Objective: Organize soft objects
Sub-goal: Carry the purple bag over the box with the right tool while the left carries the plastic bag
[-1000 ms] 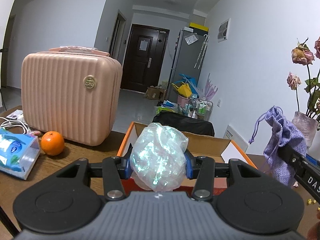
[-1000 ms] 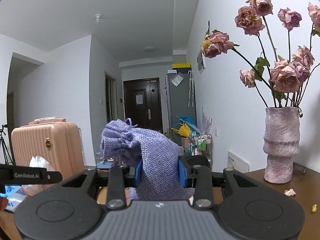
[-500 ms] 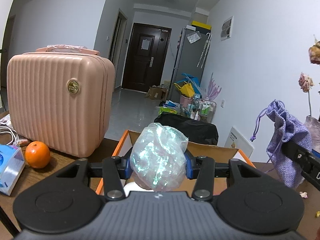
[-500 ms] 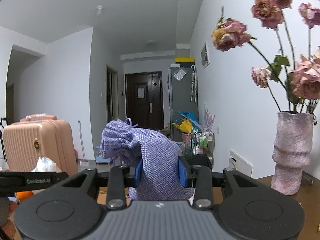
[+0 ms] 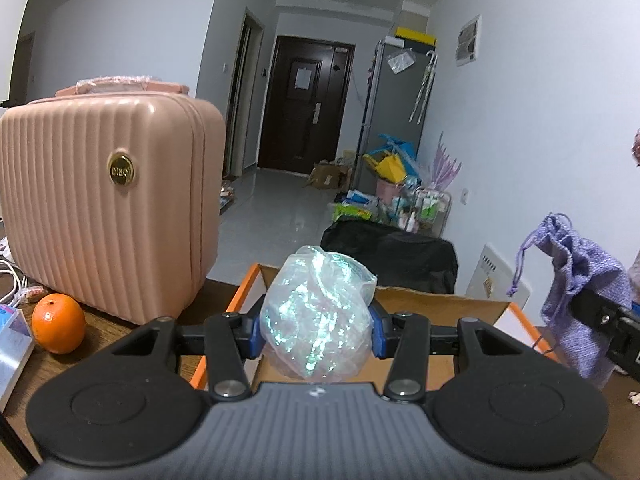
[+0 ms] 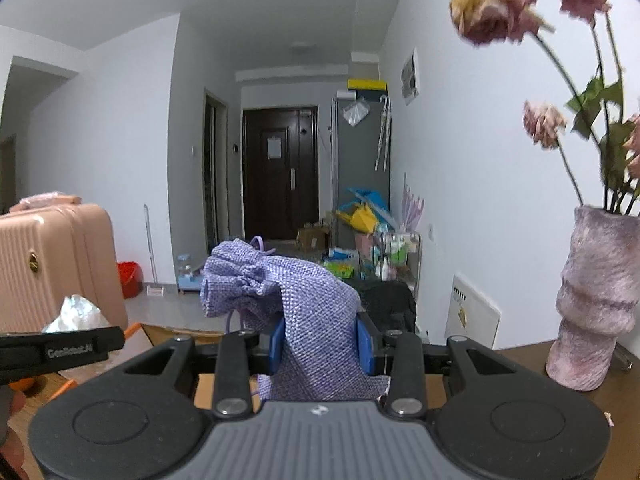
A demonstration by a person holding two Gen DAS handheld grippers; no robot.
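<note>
The left claw (image 5: 316,330) is clamped on a crumpled iridescent plastic bag (image 5: 318,312), held in the air above an open orange-edged cardboard box (image 5: 432,300) on the wooden surface (image 5: 112,328). The right claw (image 6: 322,344) grips a lavender drawstring pouch (image 6: 304,304), its gathered neck flopping left; it seems to hang over the same box, though the box is mostly hidden there. A pink ribbed suitcase (image 5: 104,208) stands left of the box, with an orange (image 5: 58,323) beside it. A vase of dried roses (image 6: 596,296) stands right.
</note>
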